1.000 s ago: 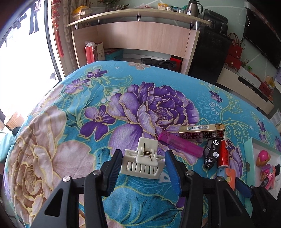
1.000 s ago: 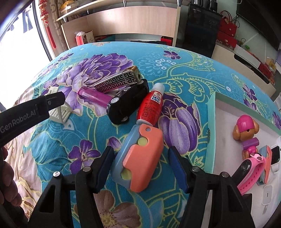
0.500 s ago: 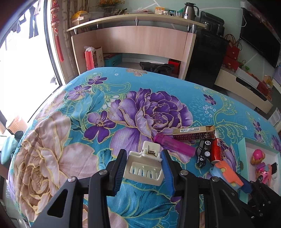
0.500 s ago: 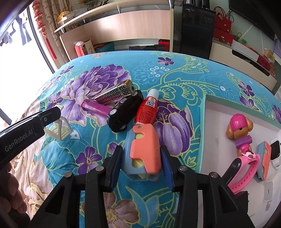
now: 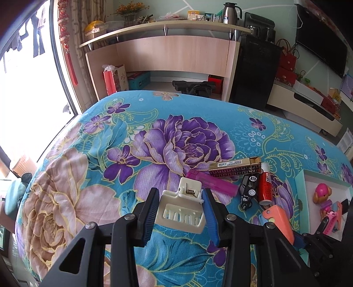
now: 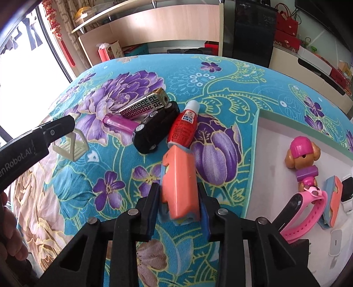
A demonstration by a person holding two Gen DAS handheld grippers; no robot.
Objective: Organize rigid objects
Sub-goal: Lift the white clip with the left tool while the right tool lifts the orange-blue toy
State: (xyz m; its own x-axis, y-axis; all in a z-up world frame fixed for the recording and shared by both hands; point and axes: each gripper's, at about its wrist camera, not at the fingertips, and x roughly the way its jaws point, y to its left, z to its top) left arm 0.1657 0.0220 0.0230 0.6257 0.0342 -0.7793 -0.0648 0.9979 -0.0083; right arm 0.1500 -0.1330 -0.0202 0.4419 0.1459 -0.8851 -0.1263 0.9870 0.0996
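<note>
We are in a home's living room: a bed-like surface under a teal floral-print cover [image 5: 154, 141], a pale wooden shelf unit [image 5: 167, 50] holding a steel thermos jug [image 5: 229, 11] (with flowers and clutter alongside), and a wall-mounted black flat television [image 5: 320, 50].

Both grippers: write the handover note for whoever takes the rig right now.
Left gripper: shut on the cream hair claw clip.
Right gripper: shut on the orange-and-blue toy.
On the floral cloth: patterned lighter, magenta lighter, black toy car, red glue bottle.
In the tray: toy pup figure, pink watch, second orange-and-blue toy, white items.
Done: several toys trayed.
Left: probably tray both held pieces, then the four on the cloth.
</note>
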